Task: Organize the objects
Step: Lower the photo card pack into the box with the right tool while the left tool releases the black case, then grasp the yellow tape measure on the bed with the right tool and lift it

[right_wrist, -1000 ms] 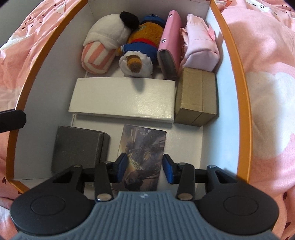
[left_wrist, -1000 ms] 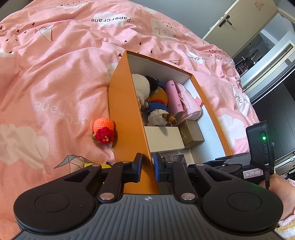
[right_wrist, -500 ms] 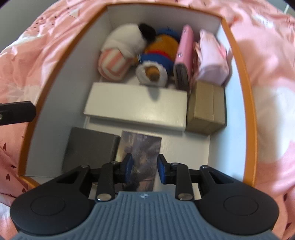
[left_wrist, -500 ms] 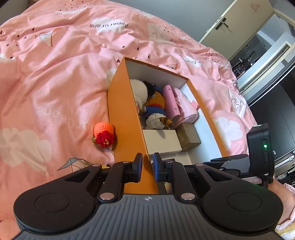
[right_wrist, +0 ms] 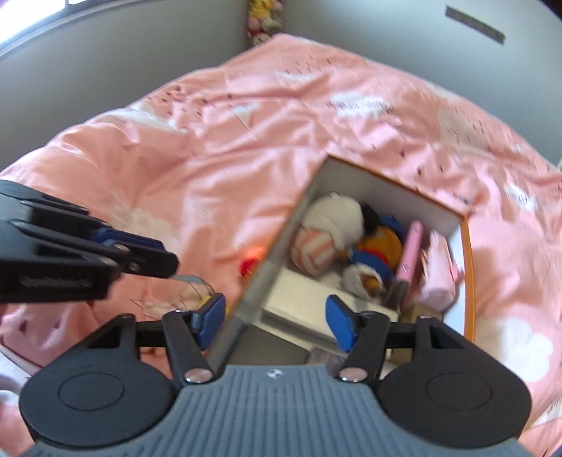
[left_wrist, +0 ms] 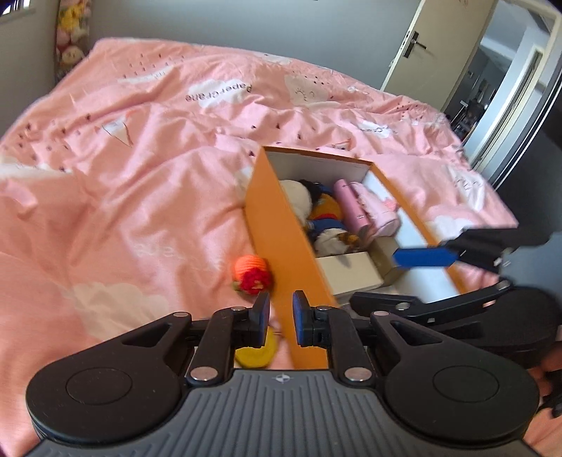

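Note:
An orange box (left_wrist: 281,225) with a white inside (right_wrist: 379,190) sits on the pink bed. It holds plush toys (right_wrist: 333,225), a pink case (left_wrist: 351,204), a pink pouch (left_wrist: 379,214) and a white box (left_wrist: 351,270). An orange and red crochet toy (left_wrist: 253,274) lies on the duvet left of the box, and a yellow object (left_wrist: 256,351) lies just below my left gripper. My left gripper (left_wrist: 281,318) is empty, jaws a narrow gap apart, over the box's near corner. My right gripper (right_wrist: 274,321) is open and empty above the box's near left wall.
The pink duvet (left_wrist: 140,158) covers the whole bed. Grey walls stand behind it, with plush toys (left_wrist: 70,24) in the far corner. A door (left_wrist: 414,45) stands open at the right. The right gripper shows in the left wrist view (left_wrist: 456,256).
Both grippers have pulled back and up from the box. My right gripper has opened wide and left the dark card lying in the box.

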Demonstrator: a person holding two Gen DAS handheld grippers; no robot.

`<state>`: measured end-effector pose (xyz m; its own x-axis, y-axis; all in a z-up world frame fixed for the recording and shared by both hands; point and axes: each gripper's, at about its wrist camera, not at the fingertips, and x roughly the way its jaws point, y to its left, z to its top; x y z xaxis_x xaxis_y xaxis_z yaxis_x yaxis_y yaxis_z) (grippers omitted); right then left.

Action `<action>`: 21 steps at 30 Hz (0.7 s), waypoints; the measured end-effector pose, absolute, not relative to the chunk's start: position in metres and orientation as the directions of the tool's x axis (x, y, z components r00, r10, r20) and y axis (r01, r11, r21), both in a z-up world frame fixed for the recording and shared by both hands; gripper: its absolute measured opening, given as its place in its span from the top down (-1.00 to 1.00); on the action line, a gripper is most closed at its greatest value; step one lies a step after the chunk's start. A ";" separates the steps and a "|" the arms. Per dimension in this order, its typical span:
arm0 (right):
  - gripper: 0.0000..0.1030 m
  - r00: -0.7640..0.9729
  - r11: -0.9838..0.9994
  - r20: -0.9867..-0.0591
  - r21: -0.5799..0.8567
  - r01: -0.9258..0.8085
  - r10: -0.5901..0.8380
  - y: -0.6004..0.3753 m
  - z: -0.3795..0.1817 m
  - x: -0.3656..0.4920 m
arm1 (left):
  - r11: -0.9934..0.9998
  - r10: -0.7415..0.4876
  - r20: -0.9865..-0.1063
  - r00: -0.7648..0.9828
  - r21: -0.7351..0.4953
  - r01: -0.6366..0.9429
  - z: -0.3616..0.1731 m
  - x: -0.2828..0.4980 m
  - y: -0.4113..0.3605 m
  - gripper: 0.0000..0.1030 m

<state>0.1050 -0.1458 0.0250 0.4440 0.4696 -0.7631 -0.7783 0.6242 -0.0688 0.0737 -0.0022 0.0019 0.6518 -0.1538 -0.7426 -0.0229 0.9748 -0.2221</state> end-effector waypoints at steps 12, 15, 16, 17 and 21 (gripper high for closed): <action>-0.54 0.440 0.403 -0.741 -0.247 -0.881 0.508 -0.099 0.030 0.064 | 0.992 -0.058 -0.816 0.575 -0.110 -0.055 -0.017 0.059 0.034 0.10; -0.56 0.422 0.348 -0.762 -0.272 -0.897 0.491 -0.086 0.025 0.064 | 0.993 -0.043 -0.831 0.554 -0.094 -0.064 -0.021 0.058 0.047 -0.04; -0.56 0.402 0.332 -0.777 -0.261 -0.906 0.485 -0.082 0.023 0.065 | 0.994 -0.031 -0.834 0.551 -0.082 -0.069 -0.022 0.057 0.050 -0.07; -0.56 0.378 0.315 -0.794 -0.247 -0.916 0.476 -0.076 0.020 0.066 | 0.995 -0.020 -0.837 0.547 -0.072 -0.074 -0.023 0.057 0.053 -0.08; -0.47 0.278 0.211 -0.861 -0.204 -0.956 0.426 -0.048 0.006 0.067 | 0.996 -0.003 -0.855 0.518 -0.051 -0.078 -0.029 0.059 0.065 -0.10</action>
<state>0.0674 -0.0484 0.0058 0.2778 0.4264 -0.8608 -0.9559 0.2114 -0.2038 0.0592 0.0652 -0.0291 0.5179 -0.0034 -0.8554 -0.0783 0.9956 -0.0513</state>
